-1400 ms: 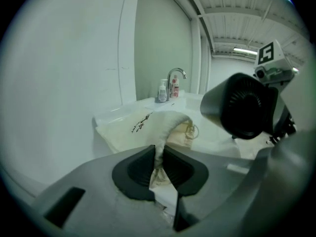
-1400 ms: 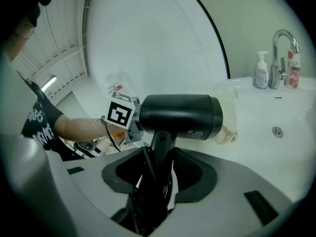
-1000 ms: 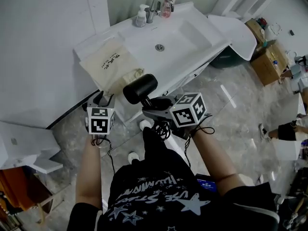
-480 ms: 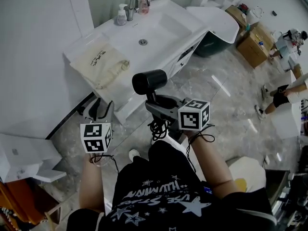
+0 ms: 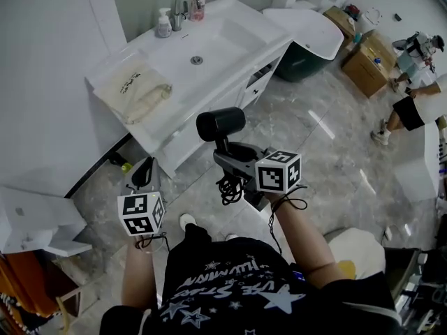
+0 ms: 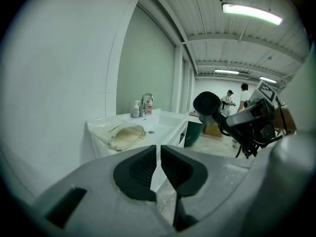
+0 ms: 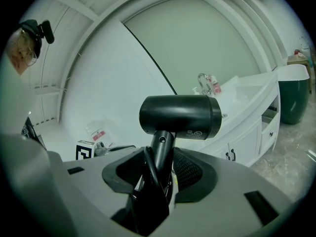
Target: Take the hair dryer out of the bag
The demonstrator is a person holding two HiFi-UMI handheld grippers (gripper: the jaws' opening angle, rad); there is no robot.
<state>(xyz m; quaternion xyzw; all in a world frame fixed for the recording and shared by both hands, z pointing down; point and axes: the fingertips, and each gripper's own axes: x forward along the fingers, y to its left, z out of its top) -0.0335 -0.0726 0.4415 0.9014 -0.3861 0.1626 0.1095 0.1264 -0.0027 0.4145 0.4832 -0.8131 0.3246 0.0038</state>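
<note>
The black hair dryer (image 5: 220,125) is in the air in front of the vanity, barrel up. My right gripper (image 5: 228,158) is shut on its handle (image 7: 162,149), and the coiled cord (image 5: 229,187) hangs below. The barrel (image 7: 180,115) fills the right gripper view. The cream cloth bag (image 5: 136,89) lies flat on the left end of the white counter (image 5: 230,44), apart from both grippers. My left gripper (image 5: 143,175) hangs lower left. Its jaws are closing to a thin slit with nothing between them (image 6: 158,152). In the left gripper view, the dryer (image 6: 207,103) is at the right and the bag (image 6: 126,135) is ahead.
The vanity has a faucet (image 5: 183,2), a soap bottle (image 5: 163,24) and cabinet doors (image 5: 244,93) below. A dark green bin (image 5: 300,65) and cardboard boxes (image 5: 370,61) stand to the right. People (image 5: 412,103) are at the far right. A white box (image 5: 31,222) sits at the left.
Both grippers have drawn back from the vanity, the right one still carrying the dryer. The left gripper's jaws have come together.
</note>
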